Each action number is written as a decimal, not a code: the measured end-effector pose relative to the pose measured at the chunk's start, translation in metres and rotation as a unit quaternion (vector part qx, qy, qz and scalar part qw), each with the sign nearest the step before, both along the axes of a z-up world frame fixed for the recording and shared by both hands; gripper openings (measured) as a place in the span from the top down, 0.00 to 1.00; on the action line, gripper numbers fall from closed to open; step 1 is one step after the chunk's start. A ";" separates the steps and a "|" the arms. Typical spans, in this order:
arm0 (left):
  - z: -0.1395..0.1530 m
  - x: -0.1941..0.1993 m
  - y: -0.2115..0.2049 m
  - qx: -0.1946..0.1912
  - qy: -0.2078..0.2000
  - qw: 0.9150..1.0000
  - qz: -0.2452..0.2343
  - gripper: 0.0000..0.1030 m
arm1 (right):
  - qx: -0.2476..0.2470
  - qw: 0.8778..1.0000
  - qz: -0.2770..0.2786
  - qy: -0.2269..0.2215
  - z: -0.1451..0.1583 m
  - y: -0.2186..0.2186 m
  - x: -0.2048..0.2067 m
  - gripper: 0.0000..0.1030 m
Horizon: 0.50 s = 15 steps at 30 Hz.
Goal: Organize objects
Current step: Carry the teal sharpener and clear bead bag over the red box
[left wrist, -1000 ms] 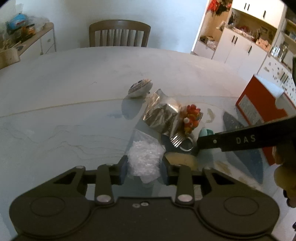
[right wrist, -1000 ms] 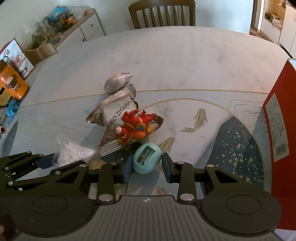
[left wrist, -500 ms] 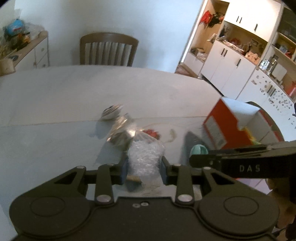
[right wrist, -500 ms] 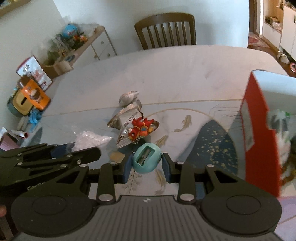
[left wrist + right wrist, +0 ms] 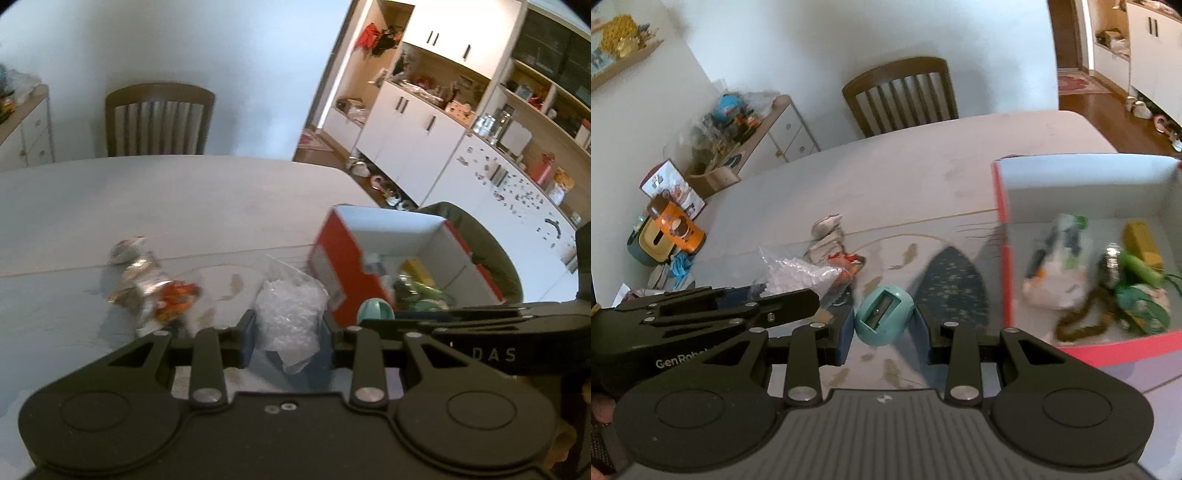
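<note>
My left gripper (image 5: pixel 288 334) is shut on a clear bag of white beads (image 5: pixel 290 314), held above the table. My right gripper (image 5: pixel 884 326) is shut on a teal egg-shaped pencil sharpener (image 5: pixel 884 319), also lifted. The same sharpener (image 5: pixel 376 309) shows at the right gripper's tip in the left wrist view. The bead bag (image 5: pixel 798 273) appears left of the sharpener in the right wrist view. A red box (image 5: pixel 1001 236) with a white inside stands open to the right and holds several items. On the table lie a silver snack packet (image 5: pixel 138 280), a red toy (image 5: pixel 176 295) and a shell (image 5: pixel 123 251).
A wooden chair (image 5: pixel 901 96) stands at the table's far side. A sideboard (image 5: pixel 757 129) with clutter runs along the left wall. White cabinets (image 5: pixel 413 129) fill the right of the room. The marble table (image 5: pixel 184 199) stretches away beyond the objects.
Both grippers have risen and swung right with their loads. The red box has come nearer and its open inside now shows. The packet, toy and shell stay on the table.
</note>
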<state>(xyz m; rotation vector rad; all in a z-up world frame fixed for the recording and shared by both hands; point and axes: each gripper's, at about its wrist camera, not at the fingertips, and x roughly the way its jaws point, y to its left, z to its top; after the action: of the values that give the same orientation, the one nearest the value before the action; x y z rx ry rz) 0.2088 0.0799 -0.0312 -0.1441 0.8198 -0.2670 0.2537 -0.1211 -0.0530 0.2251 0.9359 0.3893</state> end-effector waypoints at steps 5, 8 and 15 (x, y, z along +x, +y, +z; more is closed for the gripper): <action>0.000 0.003 -0.038 0.005 0.000 1.000 -0.016 0.68 | 0.002 1.000 -0.016 -0.004 0.002 -0.042 -0.006 0.67; -0.001 0.007 -0.059 0.006 0.003 1.000 -0.024 0.68 | 0.000 1.000 -0.028 -0.007 0.002 -0.070 -0.008 0.67; -0.003 0.020 -0.108 0.011 0.004 0.999 -0.040 0.68 | -0.007 0.998 -0.055 -0.014 -0.001 -0.129 -0.007 0.67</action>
<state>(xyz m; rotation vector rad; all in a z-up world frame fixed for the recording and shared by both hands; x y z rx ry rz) 0.2283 -0.0279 -0.0341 -0.0926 0.8363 -0.3333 0.2467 -0.2497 -0.0540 0.2576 0.8948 0.2840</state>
